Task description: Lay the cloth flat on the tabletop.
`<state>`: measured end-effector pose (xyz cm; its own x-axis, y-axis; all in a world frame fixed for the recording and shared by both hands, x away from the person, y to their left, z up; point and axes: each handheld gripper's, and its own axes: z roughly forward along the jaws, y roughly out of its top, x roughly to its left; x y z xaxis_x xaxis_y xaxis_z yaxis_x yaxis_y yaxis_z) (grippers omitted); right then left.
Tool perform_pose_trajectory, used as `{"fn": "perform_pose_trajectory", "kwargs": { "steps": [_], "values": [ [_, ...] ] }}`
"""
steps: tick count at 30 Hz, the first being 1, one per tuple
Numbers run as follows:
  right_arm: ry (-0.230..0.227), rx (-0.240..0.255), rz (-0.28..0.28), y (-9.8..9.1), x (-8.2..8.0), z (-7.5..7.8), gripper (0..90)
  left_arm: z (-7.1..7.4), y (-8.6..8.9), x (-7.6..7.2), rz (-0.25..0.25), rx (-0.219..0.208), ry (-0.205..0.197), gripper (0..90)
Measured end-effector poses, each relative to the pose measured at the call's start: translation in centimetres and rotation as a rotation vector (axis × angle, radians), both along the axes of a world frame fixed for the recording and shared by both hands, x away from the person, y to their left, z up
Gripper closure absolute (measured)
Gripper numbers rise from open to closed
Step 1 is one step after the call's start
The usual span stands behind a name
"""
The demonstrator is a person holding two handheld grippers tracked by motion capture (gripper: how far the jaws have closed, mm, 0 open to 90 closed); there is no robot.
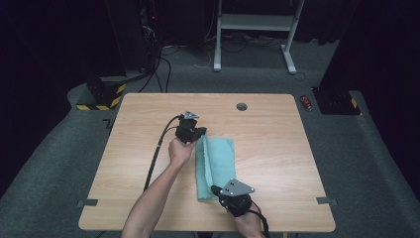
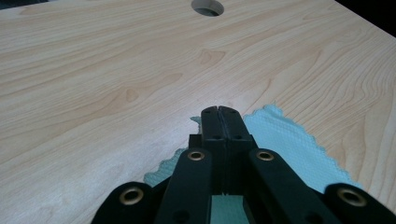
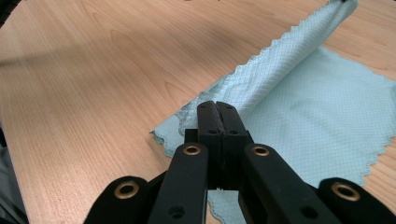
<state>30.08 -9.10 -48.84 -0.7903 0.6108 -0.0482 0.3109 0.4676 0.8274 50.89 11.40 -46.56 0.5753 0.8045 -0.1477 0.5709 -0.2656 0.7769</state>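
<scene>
A light teal cloth (image 1: 221,163) lies on the wooden table (image 1: 267,134), its left edge raised into a fold ridge between the two grippers. My left gripper (image 1: 202,133) is at the cloth's far left corner, jaws shut on the cloth. In the left gripper view the gripper's (image 2: 218,109) closed tips sit over the cloth (image 2: 285,140), which spreads out on both sides. My right gripper (image 1: 214,188) is at the near left corner. The right gripper view shows this gripper's (image 3: 217,105) jaws shut where the rolled edge of the cloth (image 3: 317,107) meets them.
A round cable hole (image 1: 241,106) sits near the table's far edge. Grey tape marks (image 1: 87,202) lie at the near corners. Beyond the table stand a white desk frame (image 1: 255,22) and a yellow-and-black striped base (image 1: 101,96), and a small red object (image 1: 307,102) lies on the floor.
</scene>
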Motion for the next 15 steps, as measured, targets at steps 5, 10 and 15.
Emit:
{"fn": "perform_pose_trajectory", "kwargs": {
  "steps": [5,10,15],
  "values": [
    [-0.007,0.005,-0.013,-0.6,0.0,0.1,90.0,0.0,-0.9,0.2,-0.013,-0.003,0.0,90.0],
    [-0.002,0.008,-0.032,-1.3,-0.2,-0.1,90.0,-0.5,-1.7,0.4,-0.023,0.005,0.01,90.0],
    [-0.004,0.009,-0.054,-2.3,-0.2,-0.2,90.0,-0.6,-2.9,0.6,-0.036,0.0,0.009,90.0]
  ]
}}
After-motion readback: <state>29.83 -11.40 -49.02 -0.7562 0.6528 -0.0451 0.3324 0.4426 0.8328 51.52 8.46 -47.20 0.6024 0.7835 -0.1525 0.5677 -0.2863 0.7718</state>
